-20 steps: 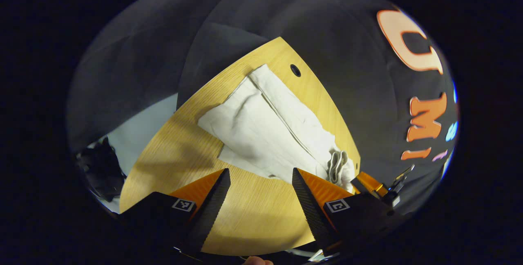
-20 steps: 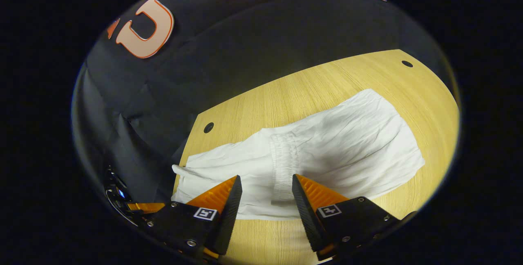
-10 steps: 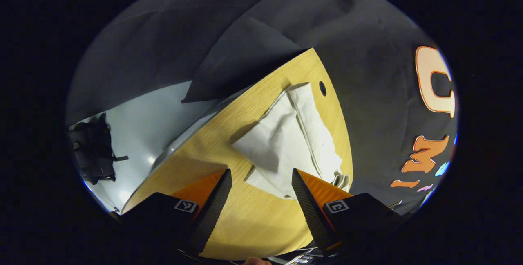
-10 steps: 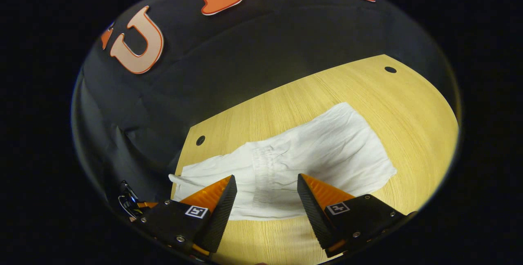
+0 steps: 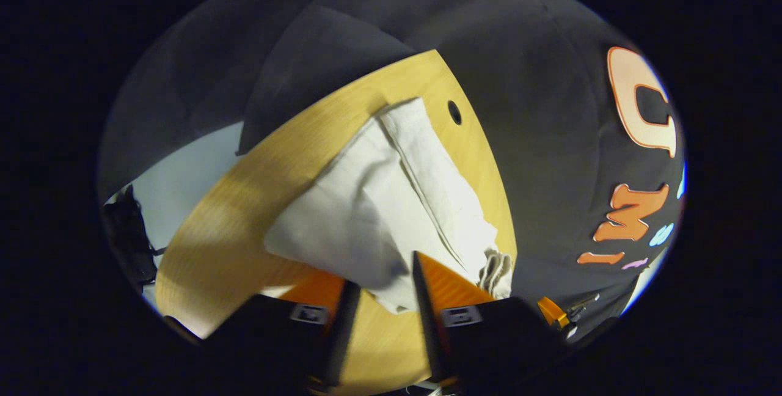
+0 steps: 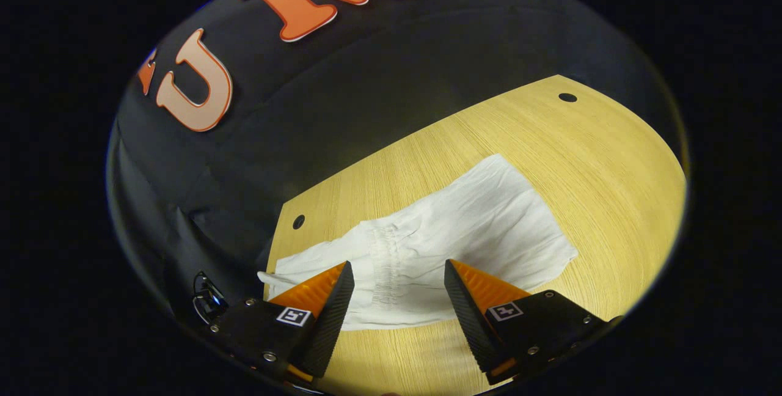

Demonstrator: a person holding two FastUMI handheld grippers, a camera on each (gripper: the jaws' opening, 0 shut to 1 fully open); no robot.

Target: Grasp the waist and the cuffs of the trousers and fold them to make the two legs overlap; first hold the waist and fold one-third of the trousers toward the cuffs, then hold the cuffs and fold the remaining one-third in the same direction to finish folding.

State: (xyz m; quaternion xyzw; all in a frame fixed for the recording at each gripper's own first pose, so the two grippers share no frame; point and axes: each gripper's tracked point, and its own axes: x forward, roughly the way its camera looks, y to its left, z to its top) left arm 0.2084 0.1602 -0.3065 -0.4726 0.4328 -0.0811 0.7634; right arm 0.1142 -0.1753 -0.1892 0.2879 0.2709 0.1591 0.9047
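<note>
Where the left gripper view looks along its own fingers, we see the left gripper with its jaws at a moderate gap, a fold of the white trousers lying between the fingertips; we cannot tell whether either finger presses on the cloth. The trousers lie partly folded on the wooden table, near the edge beside the black wall cloth, with a round hole in the table just beyond their far end. In the right gripper view, we see the right gripper with its jaws wide apart, empty, poised above the gathered waistband of the trousers.
</note>
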